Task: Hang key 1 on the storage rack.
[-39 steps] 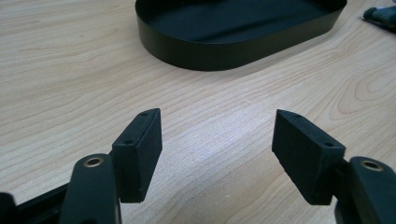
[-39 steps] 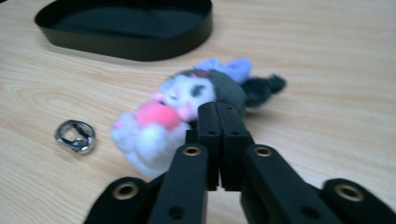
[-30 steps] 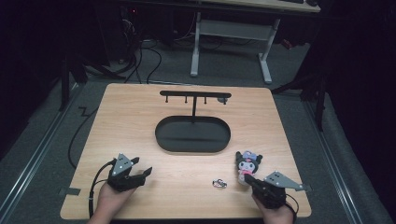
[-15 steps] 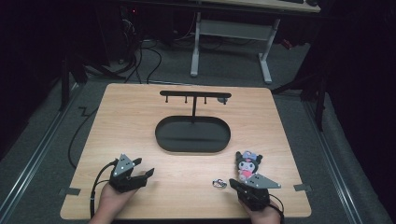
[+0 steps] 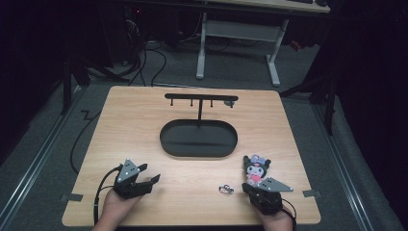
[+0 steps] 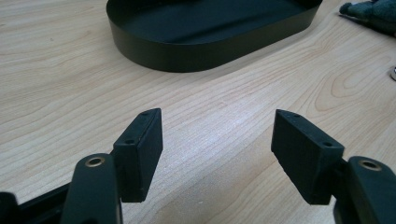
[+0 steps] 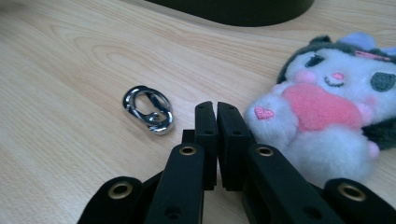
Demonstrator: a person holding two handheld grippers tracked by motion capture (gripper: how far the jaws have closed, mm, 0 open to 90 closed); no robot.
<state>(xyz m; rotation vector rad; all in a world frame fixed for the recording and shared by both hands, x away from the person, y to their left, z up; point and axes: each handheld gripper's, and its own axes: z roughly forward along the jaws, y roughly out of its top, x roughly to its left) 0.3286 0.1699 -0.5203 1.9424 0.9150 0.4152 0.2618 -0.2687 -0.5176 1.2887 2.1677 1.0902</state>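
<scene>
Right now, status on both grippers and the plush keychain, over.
Left gripper open, empty, short of the black tray. Right gripper shut, empty, between metal clasp and plush toy. Nothing in the way.

The left claw [image 5: 150, 180] is held low at the near left by the left hand [image 5: 115, 208], its jaws spread wide with nothing between them. The right claw [image 7: 217, 116] is held by the right hand [image 5: 276, 219] at the near right, jaws pressed together, nothing gripped.
</scene>
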